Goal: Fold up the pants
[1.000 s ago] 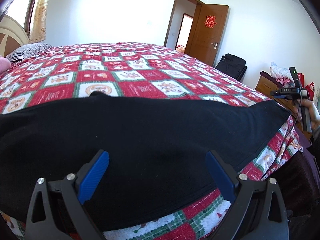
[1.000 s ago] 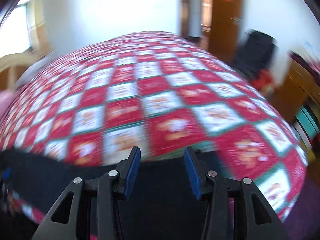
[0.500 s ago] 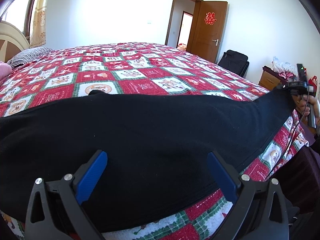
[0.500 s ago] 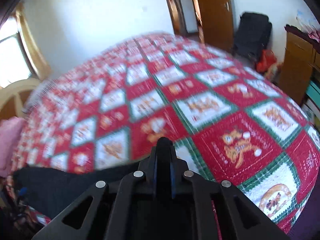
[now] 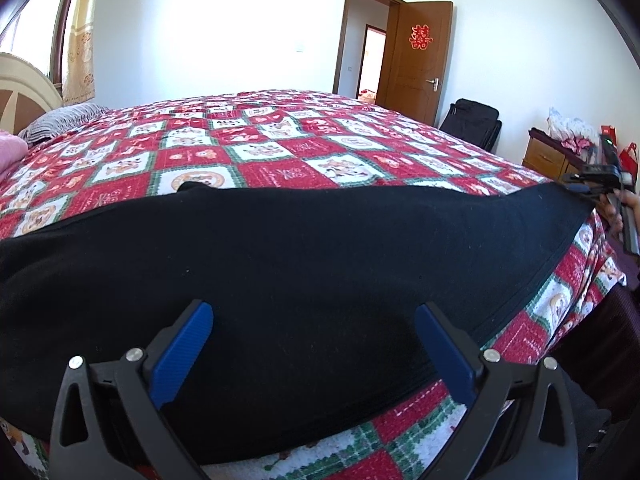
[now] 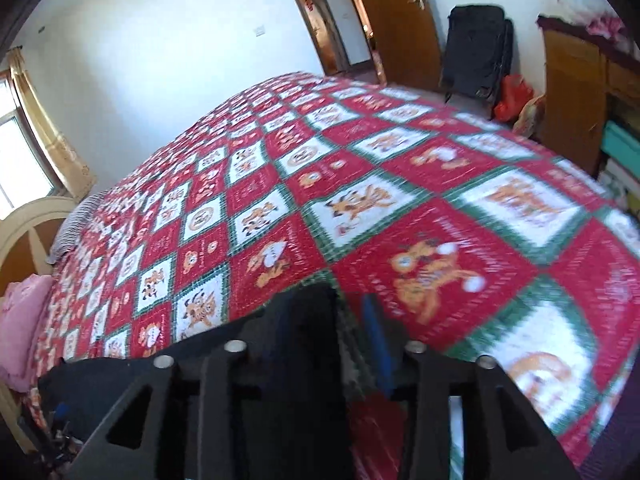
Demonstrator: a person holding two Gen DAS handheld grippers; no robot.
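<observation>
A bed covered by a red, white and green patchwork quilt (image 5: pixel 280 152) fills both views, its squares printed with small cartoon animals. Across its near edge lie the black pants (image 5: pixel 300 264), spread flat as one long dark band running from the left side of the left wrist view to a corner at the far right, close to the quilt's overhanging edge. The left gripper (image 5: pixel 314 348) hangs low over the middle of that band, its blue-padded jaws spread wide with black cloth showing between them but neither pad pressing on it. At the pants' right-hand corner the right gripper (image 6: pixel 352 320) is seen in a hand (image 5: pixel 624 212); its jaws are opening, a narrow gap shows between the blue pads in the blurred right wrist view, and dark cloth lies against the left finger, though whether it is pinched cannot be told. Beyond the bed stand a brown door (image 5: pixel 416 60) and a black suitcase (image 5: pixel 472 120)
</observation>
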